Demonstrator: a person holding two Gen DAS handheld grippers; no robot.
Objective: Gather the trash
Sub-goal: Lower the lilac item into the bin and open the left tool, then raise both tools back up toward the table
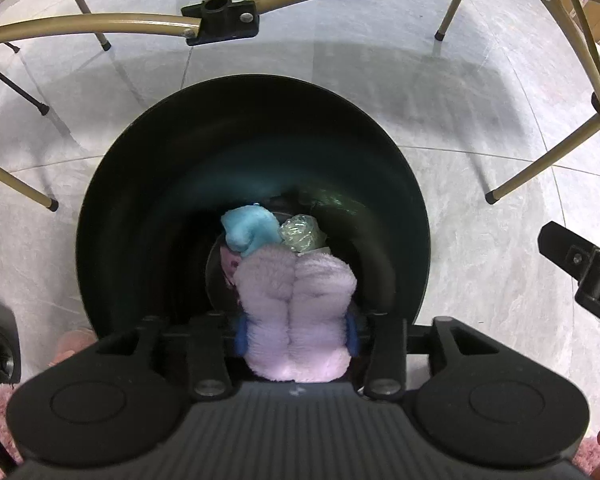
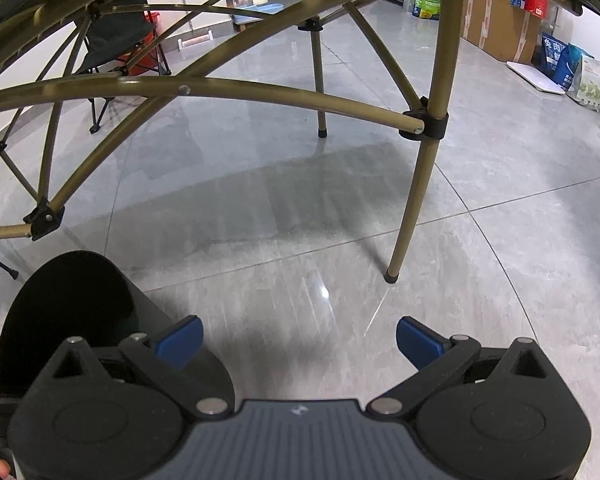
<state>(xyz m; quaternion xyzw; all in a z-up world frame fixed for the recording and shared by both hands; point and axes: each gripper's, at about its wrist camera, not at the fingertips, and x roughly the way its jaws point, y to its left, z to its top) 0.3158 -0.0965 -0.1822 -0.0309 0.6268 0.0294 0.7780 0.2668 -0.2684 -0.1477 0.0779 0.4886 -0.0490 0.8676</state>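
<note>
Left gripper over black trash bin, right gripper empty.
Left pads flank a fluffy lilac cloth, whether they pinch it, can't tell; blue cloth and crumpled plastic lie in the bin. Right jaws spread wide above grey tile floor.

My left gripper points down into the bin, which stands on the floor directly below it. A folded fluffy cloth sits between its fingers, hanging over the bin's opening. Deeper inside, on the bin's bottom, a small cloth lies left of a crumpled plastic wrap, the two touching. Beyond the bin the table frame spans the floor, its legs to either side. My right gripper hovers over bare floor just right of the bin, with a table leg ahead of it to the right.
</note>
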